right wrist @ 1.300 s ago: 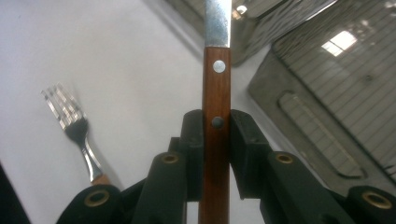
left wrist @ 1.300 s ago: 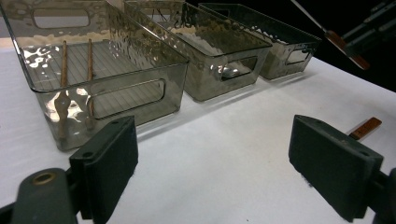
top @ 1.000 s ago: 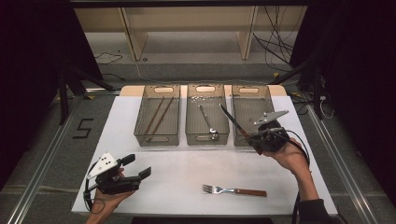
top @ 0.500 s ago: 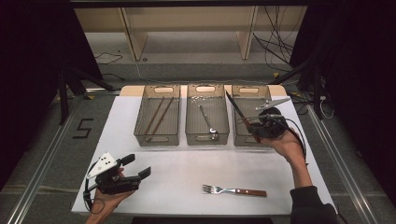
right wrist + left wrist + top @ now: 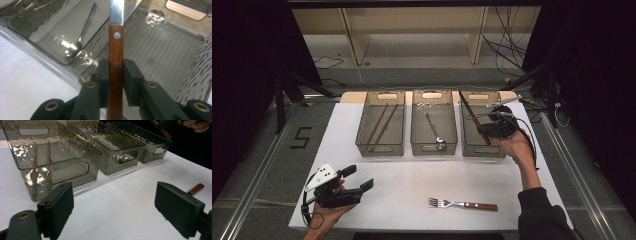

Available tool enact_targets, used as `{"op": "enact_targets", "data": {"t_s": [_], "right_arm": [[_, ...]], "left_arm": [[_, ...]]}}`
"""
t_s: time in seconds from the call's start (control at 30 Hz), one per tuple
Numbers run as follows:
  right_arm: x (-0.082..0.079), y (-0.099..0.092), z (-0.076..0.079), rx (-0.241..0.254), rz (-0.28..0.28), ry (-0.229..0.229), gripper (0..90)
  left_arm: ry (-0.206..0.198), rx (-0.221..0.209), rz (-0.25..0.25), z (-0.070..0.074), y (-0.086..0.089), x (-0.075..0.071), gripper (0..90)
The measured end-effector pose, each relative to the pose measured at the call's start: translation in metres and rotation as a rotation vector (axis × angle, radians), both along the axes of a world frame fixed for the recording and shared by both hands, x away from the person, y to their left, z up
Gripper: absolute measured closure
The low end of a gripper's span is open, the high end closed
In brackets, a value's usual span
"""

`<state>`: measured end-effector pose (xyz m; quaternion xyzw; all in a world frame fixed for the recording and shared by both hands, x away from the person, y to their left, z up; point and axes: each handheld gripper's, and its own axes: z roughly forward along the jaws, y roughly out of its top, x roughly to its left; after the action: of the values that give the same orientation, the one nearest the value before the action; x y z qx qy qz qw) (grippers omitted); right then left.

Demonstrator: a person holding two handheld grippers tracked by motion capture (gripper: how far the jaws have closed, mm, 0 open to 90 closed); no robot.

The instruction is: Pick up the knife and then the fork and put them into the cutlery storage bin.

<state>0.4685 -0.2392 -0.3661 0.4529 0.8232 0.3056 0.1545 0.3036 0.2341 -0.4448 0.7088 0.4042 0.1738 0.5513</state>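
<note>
Change since a second ago: the right gripper has carried the knife from the near edge of the right-hand bin further in over it, and the blade now points up and away; the left gripper has stayed put at the near left of the table, and the fork has not budged
Right jaws: clenched on the knife's wooden handle, pads pressing it from both sides, same squeeze as before
Left jaws: spread wide, nothing between them, hovering low over bare table
Where the knife is: up in the air over the right-hand bin, gripped by the handle, blade tilted toward the middle bin
Count: three clear bins in a row; two chopsticks in the left bin; one spoon in the middle bin; one knife; one fork lying on the table near the front edge; two grippers
Right gripper view: shows two rivets on the knife handle and the spoon's bowl, detail the high view is too far off to give
Left gripper view: catches the brown tip of the fork handle behind its own right jaw, and the chopsticks through the bin wall
</note>
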Motion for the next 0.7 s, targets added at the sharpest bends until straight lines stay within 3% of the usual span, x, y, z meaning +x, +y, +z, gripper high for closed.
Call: {"op": "enact_targets", "data": {"t_s": [0.7], "right_arm": [[0.029, -0.006, -0.019, -0.004, -0.126, 0.082, 76.6]], "left_arm": [[0.0, 0.0, -0.002, 0.0, 0.001, 0.0, 15.2]]}}
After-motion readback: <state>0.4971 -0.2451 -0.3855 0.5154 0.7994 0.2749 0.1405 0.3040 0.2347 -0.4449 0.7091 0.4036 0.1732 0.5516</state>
